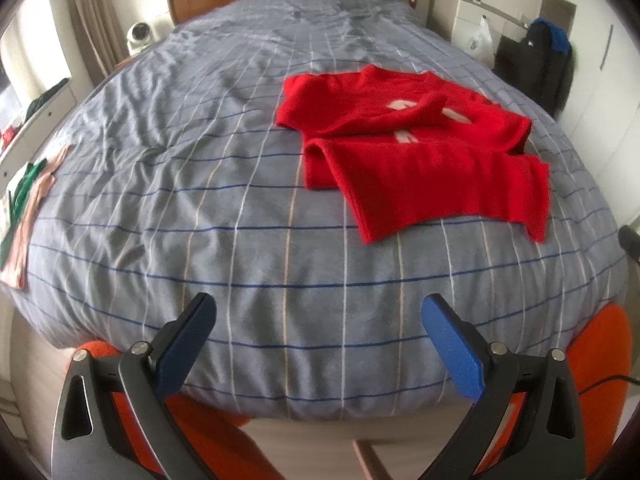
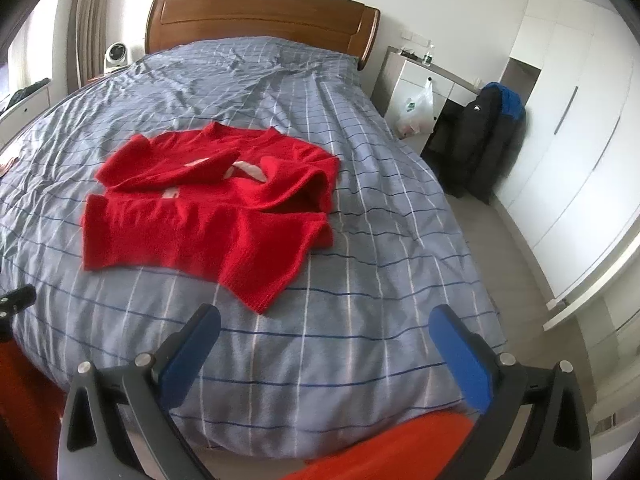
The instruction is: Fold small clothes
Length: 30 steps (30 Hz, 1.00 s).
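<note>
I hold both grippers, left (image 1: 318, 318) and right (image 2: 324, 330), with fingers spread and empty at the bed's (image 1: 224, 216) foot; the red sweater (image 2: 208, 204) lies ahead, long axis crosswise, nearer my right.

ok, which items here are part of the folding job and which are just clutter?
Job:
- red sweater, partly folded on the bed
- left gripper, open, empty
- right gripper, open, empty
- pink and green clothes at the bed's left edge, probably

Clutter:
- white fan
- plastic bag
- dark jacket
- wardrobe
</note>
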### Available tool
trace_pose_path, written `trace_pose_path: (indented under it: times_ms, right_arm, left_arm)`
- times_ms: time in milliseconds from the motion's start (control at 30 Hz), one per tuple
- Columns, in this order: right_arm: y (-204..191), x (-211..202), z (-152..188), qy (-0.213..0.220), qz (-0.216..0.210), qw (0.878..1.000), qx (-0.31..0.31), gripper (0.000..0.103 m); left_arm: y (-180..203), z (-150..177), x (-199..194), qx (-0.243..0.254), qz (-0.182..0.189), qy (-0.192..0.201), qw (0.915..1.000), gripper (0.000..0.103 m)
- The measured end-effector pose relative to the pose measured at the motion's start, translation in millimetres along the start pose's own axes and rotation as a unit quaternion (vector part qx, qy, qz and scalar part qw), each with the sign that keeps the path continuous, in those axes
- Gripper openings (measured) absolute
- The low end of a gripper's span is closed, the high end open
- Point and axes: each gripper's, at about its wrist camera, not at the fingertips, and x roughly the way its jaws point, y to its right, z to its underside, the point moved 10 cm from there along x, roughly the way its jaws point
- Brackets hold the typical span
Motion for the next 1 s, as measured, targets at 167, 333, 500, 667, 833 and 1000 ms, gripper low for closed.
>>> trace_pose_path:
  times_ms: [167, 333, 500, 667, 833, 1000]
  right_arm:
    - [-10, 0, 1, -0.001, -0.005, 1.0, -0.01, 0.103]
    - [-14, 0, 2, -0.002, -0.005, 1.0, -0.013, 0.103]
    - [-8, 7, -5, 0.034, -0.048, 0.998, 0.003, 0.103]
    - [18, 72, 5, 0.007, -0.199, 0.973, 0.119, 0.103]
    - [-9, 131, 13, -0.047, -0.324, 0.924, 0.2, 0.103]
    - [-39, 164, 0, -0.047, -0.345, 0.914, 0.207, 0.088]
  left_arm:
    - [1, 1, -1, 0.0, -0.003, 0.001, 1.0, 0.102]
    - [0, 2, -2, 0.001, -0.003, 0.0, 1.0, 0.102]
    - [-4, 0, 18, 0.0, 0.033, -0.012, 0.9994, 0.102]
    - [-7, -12, 63, -0.047, 0.123, -0.052, 0.9899, 0.102]
    - [21, -42, 101, -0.01, 0.119, -0.044, 0.9918, 0.099]
    - [29, -58, 114, -0.021, 0.132, -0.034, 0.9905, 0.005]
